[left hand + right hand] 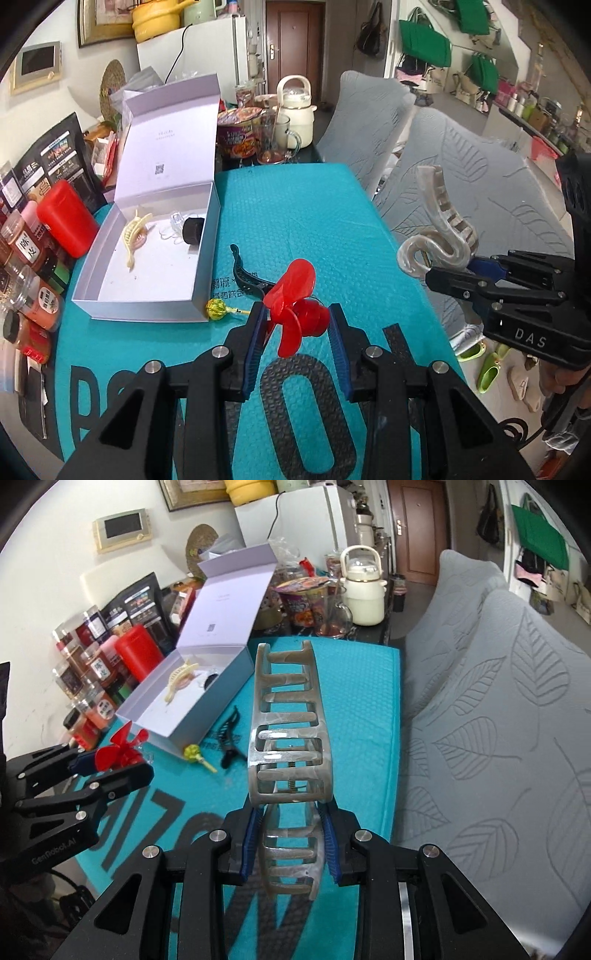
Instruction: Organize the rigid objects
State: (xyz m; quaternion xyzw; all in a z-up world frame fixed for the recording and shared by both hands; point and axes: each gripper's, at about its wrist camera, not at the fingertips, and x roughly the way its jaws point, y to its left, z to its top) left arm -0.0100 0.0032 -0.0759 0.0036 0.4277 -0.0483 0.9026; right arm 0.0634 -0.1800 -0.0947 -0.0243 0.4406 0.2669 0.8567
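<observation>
My left gripper [297, 325] is shut on a small red fan [295, 314], held above the teal mat [303, 206]; the fan [123, 753] also shows at the left of the right wrist view. My right gripper [288, 834] is shut on a large pearly grey hair claw [288, 731], which stands up between the blue pads; that hair claw [439, 229] is at the right of the left wrist view. An open white box [110, 291] at the left holds a cream hair claw [133, 236], a clear item and a black round object [194, 230]. A black hair clip [247, 275] and a yellow-green lollipop [216, 308] lie beside the box.
Spice jars [37, 295], a red canister [66, 218] and dark packets crowd the left edge. A noodle cup [238, 134], glass mug [275, 138] and cream kettle [295, 107] stand behind the mat. A grey quilted sofa [498, 720] runs along the right.
</observation>
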